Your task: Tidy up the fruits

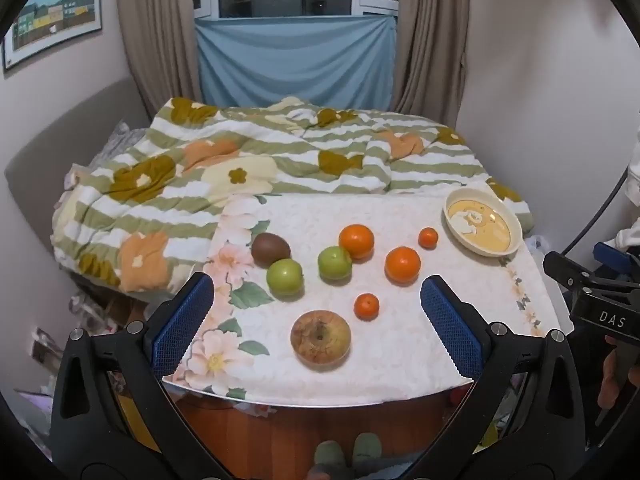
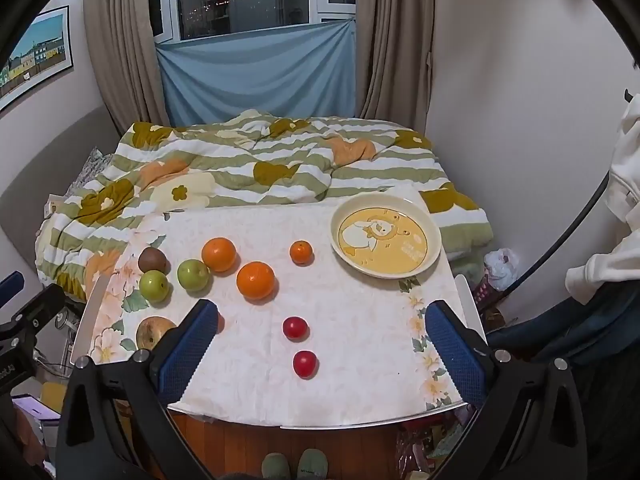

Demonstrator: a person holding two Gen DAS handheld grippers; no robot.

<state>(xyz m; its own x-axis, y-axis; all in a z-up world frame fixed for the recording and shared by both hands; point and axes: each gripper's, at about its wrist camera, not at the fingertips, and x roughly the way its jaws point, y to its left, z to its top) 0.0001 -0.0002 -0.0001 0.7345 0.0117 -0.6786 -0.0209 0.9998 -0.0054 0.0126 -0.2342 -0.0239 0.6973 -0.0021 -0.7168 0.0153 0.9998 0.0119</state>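
Left wrist view: the left hand-held gripper (image 1: 316,312) hangs open over the bench (image 1: 400,376); fruit lies loose, the apple (image 1: 321,339) nearest, plate (image 1: 483,222) far right. A careless pinch could roll it off.

Right wrist view: the right hand-held gripper (image 2: 322,328) gapes empty above two tomatoes (image 2: 295,327); these may squirt away sideways.

My tongs' fingers (image 1: 180,328) wear blue, mesh-textured rubbery pads on matt black plastic arms. The floral white tablecloth (image 2: 360,320) looks faintly embossed. The round cream-and-yellow plate (image 2: 434,256) shines glazed; the wrinkled brownish apple (image 1: 321,338) looks dull and rough.
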